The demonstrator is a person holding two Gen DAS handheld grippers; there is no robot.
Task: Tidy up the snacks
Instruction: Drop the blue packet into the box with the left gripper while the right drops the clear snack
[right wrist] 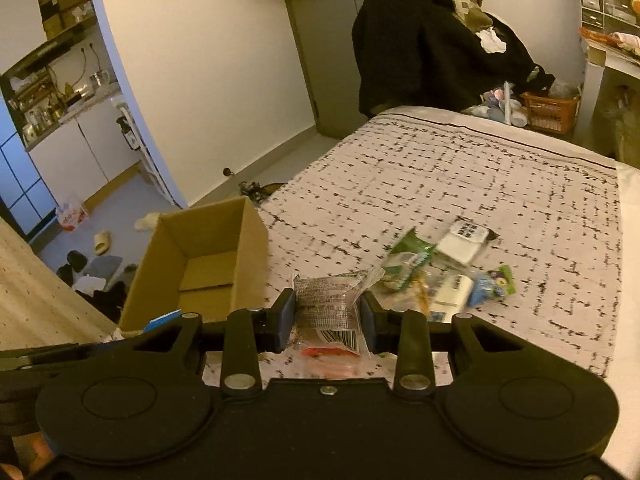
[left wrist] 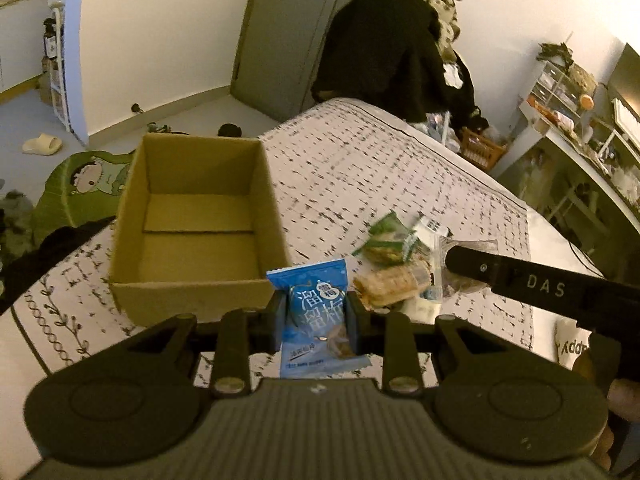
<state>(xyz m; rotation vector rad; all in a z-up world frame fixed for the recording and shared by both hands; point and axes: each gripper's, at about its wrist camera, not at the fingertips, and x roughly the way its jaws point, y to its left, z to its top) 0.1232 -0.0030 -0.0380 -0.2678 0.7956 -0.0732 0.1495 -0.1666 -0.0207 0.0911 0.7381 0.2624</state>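
Snacks: one blue packet pinched in left gripper; one clear-wrapped packet pinched in right gripper. One open cardboard box, nothing inside. Loose pile beside, count unclear.

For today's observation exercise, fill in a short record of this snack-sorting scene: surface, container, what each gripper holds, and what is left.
surface: patterned bedspread
container: open cardboard box, nothing visible inside
left gripper: shut on blue snack packet
right gripper: shut on clear wrapped snack
left to sort: pile of snack packets on the bedspread, right of the box
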